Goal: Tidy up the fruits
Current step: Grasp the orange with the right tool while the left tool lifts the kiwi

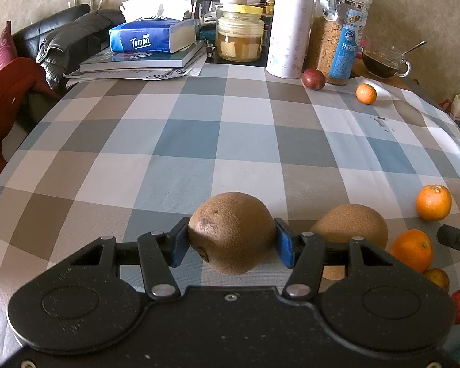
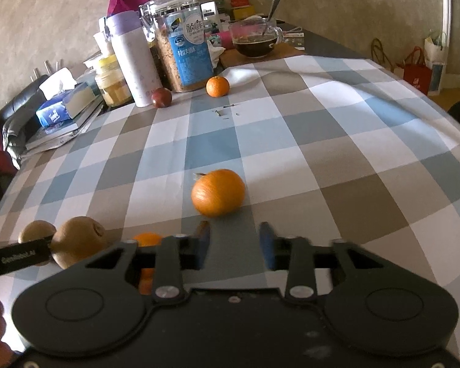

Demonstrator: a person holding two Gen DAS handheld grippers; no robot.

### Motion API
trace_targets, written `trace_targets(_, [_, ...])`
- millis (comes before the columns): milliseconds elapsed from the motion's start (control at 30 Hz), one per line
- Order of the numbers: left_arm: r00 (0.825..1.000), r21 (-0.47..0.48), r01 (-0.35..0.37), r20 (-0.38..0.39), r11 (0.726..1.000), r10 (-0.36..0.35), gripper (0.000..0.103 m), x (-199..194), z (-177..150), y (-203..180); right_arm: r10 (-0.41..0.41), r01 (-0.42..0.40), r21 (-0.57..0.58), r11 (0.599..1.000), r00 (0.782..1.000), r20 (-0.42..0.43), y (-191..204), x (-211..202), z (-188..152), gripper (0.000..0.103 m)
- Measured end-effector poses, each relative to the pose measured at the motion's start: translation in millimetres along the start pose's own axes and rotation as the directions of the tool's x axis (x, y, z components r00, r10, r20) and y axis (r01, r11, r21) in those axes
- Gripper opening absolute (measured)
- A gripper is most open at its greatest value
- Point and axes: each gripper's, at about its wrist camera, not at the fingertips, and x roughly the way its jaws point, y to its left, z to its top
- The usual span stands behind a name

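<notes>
Left gripper [image 1: 231, 236]: jaws clamp kiwi [image 1: 231, 233]; you risk bruising it. Right gripper [image 2: 234, 242]: jaws wide; nudged orange [image 2: 218, 192] may roll.

Two kiwis [image 1: 231, 232] [image 1: 351, 225], three oranges [image 1: 366, 93] [image 1: 434, 202] [image 1: 412, 250] and one dark red fruit [image 1: 313, 79] are counted on the checked cloth.

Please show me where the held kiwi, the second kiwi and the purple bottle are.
held kiwi [image 1: 231, 233], left wrist view, middle of its brown skin.
second kiwi [image 1: 352, 222], left wrist view, its upper visible side.
purple bottle [image 1: 289, 30], left wrist view, middle of its white body.
</notes>
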Motion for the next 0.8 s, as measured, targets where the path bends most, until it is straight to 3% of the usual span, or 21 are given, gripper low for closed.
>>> trace_targets(100, [1.0,0.0,0.0,0.0,1.0,0.0,0.062,-0.1,-0.1,0.0,0.037,-0.037,0.018,0.999,0.999,0.007,-1.5,-2.8,2.7,0.023])
trace_targets(233, [1.0,-0.004,0.003,0.0,1.0,-0.003,0.062,-0.3,0.3,0.8,0.059,-0.06,0.021,0.998,0.997,0.039,0.6,-6.5,9.8,0.039])
trace_targets(600, [1.0,-0.029,0.02,0.001,0.999,-0.02,0.062,-0.3,0.8,4.0,-0.03,0.031,-0.004,1.0,0.997,0.069,9.0,7.2,18.1,0.044])
trace_targets(800, [1.0,-0.045,0.025,0.004,0.999,-0.024,0.062,-0.2,1.1,5.3,-0.042,0.043,-0.011,0.999,0.998,0.039,8.4,16.8,14.6,0.046])
